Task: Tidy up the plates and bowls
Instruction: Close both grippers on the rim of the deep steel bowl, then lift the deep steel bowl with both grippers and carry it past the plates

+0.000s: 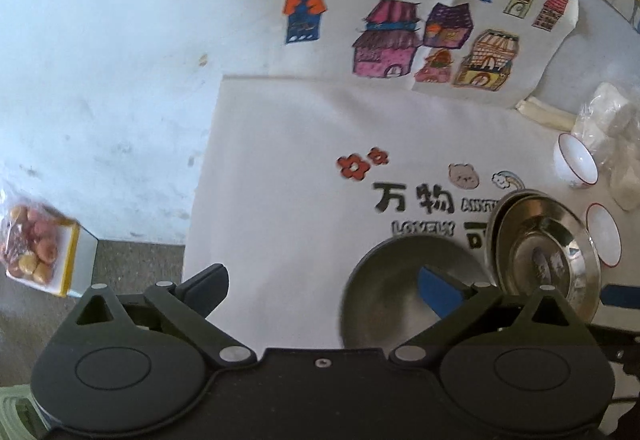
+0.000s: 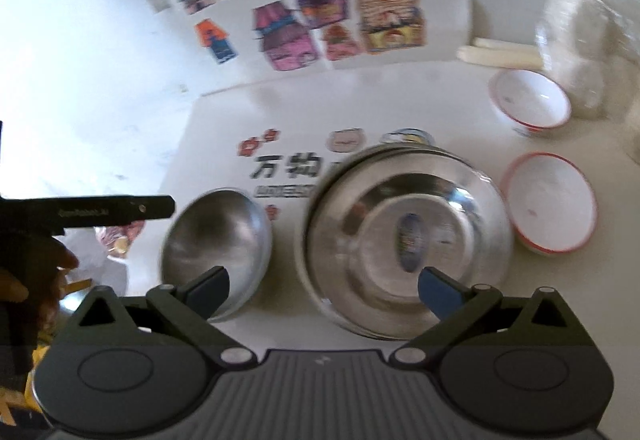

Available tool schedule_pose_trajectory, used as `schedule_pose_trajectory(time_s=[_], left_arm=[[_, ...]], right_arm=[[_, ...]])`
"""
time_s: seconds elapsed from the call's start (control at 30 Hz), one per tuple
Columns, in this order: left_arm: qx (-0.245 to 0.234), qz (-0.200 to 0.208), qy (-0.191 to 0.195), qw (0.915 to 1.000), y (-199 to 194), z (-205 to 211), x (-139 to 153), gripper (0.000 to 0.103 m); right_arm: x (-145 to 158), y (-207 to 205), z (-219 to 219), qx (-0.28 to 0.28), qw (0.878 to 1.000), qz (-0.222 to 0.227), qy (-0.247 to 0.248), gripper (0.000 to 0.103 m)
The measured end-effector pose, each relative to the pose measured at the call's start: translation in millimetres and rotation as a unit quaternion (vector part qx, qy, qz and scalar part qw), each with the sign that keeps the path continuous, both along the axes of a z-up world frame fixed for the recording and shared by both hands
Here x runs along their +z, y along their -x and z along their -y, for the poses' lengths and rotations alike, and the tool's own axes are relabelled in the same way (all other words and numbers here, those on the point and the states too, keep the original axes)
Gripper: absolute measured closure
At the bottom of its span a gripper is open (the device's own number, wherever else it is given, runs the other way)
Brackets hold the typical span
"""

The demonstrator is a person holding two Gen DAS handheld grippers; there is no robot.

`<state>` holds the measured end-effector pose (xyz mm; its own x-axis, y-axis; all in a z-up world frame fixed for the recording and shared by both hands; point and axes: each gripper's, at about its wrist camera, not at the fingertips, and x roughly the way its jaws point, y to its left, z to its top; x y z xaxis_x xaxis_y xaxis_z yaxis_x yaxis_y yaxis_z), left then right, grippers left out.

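Both claws, left [image 1: 322, 286] and right [image 2: 324, 290], hang spread apart over the tabletop [image 1: 100, 60]. A steel bowl [image 2: 218, 248] sits beside stacked steel plates [image 2: 408, 240], with two red-rimmed bowls [image 2: 550, 202] nearby.

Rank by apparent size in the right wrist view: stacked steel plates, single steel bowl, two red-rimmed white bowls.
1. Stacked steel plates.
2. Single steel bowl.
3. Nearer red-rimmed white bowl and farther red-rimmed white bowl: similar; distance makes ranking unsure.

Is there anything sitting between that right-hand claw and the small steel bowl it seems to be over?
Nothing visible. The right gripper is open, and the steel bowl lies just past its left finger on bare white paper. The stack of steel plates sits beside the bowl, apart from it, not in the way.
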<state>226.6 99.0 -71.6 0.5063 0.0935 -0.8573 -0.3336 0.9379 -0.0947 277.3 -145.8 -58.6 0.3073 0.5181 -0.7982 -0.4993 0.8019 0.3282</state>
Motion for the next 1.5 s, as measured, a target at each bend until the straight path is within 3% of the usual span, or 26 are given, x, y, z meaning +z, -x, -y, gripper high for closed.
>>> schedule_pose_trajectory(time_s=[0.2,0.37,0.5,0.67,0.93,1.07,1.17,1.27,1.37,1.4,1.5], left_arm=[[-0.003,-0.008,0.032,0.9994,14,-4,-11,0.001],[-0.012,-0.027,0.042,0.9987,13,1,-25,0.001],[-0.023,-0.039,0.041,0.9982,9,3,-32,0.001],[-0.033,-0.047,0.042,0.9975,4,1,-37,0.001],[-0.045,-0.055,0.045,0.9964,-1,-4,-41,0.001],[-0.050,-0.057,0.050,0.9959,-3,-3,-43,0.003],[-0.050,-0.056,0.059,0.9954,-4,-3,-43,0.009],[-0.051,-0.056,0.065,0.9950,-5,-3,-43,0.024],[-0.053,-0.057,0.077,0.9939,-6,-3,-44,0.042],[-0.054,-0.057,0.081,0.9936,-7,-2,-44,0.052],[-0.059,-0.056,0.092,0.9924,-7,-1,-43,0.071]], right_arm=[[6,-5,-28,0.034,0.999,0.008,0.015,0.004],[0,-4,-53,0.072,0.997,0.005,0.037,0.020],[-7,-3,-66,0.087,0.995,-0.009,0.050,0.027],[-15,-7,-74,0.081,0.995,-0.029,0.058,0.035],[-20,-8,-76,0.070,0.995,-0.047,0.060,0.036],[-26,-8,-77,0.067,0.994,-0.060,0.057,0.048],[-30,-9,-79,0.064,0.994,-0.062,0.058,0.060],[-33,-8,-83,0.068,0.994,-0.061,0.059,0.066],[-36,-9,-85,0.069,0.994,-0.062,0.060,0.077],[-37,-9,-84,0.068,0.994,-0.063,0.059,0.080],[-37,-8,-82,0.069,0.994,-0.062,0.056,0.081]])
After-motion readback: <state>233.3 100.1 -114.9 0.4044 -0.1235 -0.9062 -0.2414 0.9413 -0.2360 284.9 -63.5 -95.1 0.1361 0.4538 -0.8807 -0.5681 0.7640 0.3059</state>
